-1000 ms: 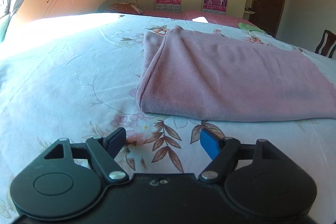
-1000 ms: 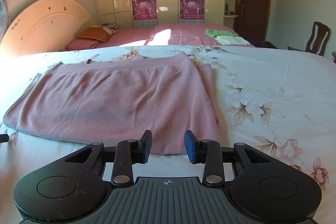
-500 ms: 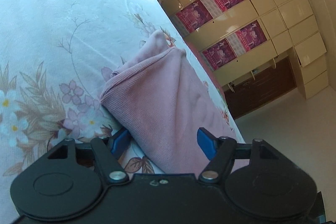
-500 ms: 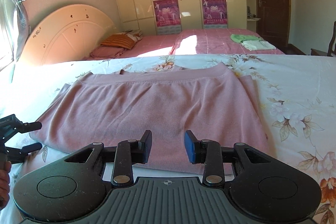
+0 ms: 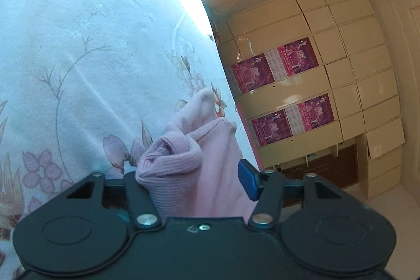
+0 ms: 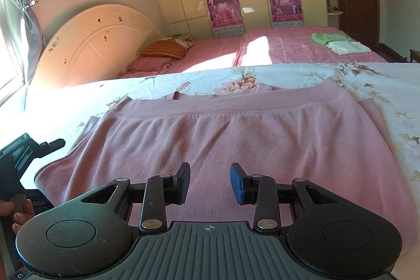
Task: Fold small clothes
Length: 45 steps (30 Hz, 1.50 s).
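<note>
On the floral bed (image 6: 380, 85) the pink top (image 6: 236, 138) looked part-folded, left gripper (image 5: 194, 183) spread around its 9 o'clock corner, right gripper (image 6: 210, 183) spread over it, final fold left.

The left gripper's (image 5: 195, 181) left finger is hidden behind the bunched pink cloth (image 5: 183, 164). The cloth's near edge (image 6: 236, 201) is hidden under the right gripper (image 6: 210, 183). The poster (image 6: 225, 9) words are too small to read.
</note>
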Tool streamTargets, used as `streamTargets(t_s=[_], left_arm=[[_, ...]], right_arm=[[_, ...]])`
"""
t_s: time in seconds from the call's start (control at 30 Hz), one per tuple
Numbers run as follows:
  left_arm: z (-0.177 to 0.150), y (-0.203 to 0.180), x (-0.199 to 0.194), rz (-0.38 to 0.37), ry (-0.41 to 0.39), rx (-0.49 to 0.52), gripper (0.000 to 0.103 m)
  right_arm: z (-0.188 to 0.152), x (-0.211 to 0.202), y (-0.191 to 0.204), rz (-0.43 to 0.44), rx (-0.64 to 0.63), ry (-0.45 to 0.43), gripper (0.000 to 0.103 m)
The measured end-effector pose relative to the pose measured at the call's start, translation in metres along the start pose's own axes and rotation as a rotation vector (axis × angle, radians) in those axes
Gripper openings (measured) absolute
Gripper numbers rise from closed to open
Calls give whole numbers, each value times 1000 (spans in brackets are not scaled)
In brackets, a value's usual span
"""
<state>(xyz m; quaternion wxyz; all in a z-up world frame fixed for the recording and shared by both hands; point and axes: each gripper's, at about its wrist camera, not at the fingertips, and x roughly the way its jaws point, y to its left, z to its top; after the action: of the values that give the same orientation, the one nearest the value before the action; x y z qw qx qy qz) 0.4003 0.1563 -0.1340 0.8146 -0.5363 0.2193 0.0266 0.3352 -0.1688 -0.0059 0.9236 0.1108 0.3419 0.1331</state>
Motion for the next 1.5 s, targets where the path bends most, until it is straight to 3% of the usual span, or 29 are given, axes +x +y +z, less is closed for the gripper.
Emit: streamTargets(t_s=[0.03,0.07,0.1,0.17,0.27,0.3,0.37,0.43,0.63,0.7,0.77,0.9,1.0,1.23,1.33,1.4,1.43,1.5], left_arm=[[2,-1,6,17,19,18,34],[5,1,14,33,51,38,13],[7,4,18,35,70,39,10],[15,9,11,-28,48,36,8],[19,4,-8,-114,19,139,8],[19,5,-6,-100,34,155,8],[19,16,5,-31,100,160,8],[21,21,5,-56,104,125,10],[20,11,5,-24,112,153,8],[21,-8,5,-49,119,213,7],[15,-42,7,-134,166,292,7],[-23,-115,12,-238,218,434,7],[-73,-160,23,-295,276,522,7],[-226,-190,83,-297,529,611,7],[-294,-185,109,-172,653,721,13],[-303,-196,96,-187,617,770,41],[-298,-202,85,-244,637,761,65],[-280,-208,61,-308,601,735,66]], right_arm=[[0,7,3,17,-3,18,6],[0,12,6,15,-14,25,2],[0,16,10,13,-30,28,2],[0,21,16,10,-52,27,1],[2,25,21,24,-63,1,1],[0,29,21,29,-64,5,1],[-9,58,16,-13,-67,118,1],[-13,61,14,-10,-64,99,0],[-11,61,1,35,-15,97,0],[-10,62,-4,56,-2,102,0],[-6,55,-8,85,22,103,1],[-4,9,-47,62,122,-28,1],[-6,-30,-97,-3,209,-82,1],[-8,-93,-196,-103,325,-94,1],[-16,-112,-227,-87,392,-85,1],[-20,-122,-239,-51,423,-82,1],[-18,-129,-242,-32,422,-90,2],[-12,-135,-242,-5,414,-110,35]])
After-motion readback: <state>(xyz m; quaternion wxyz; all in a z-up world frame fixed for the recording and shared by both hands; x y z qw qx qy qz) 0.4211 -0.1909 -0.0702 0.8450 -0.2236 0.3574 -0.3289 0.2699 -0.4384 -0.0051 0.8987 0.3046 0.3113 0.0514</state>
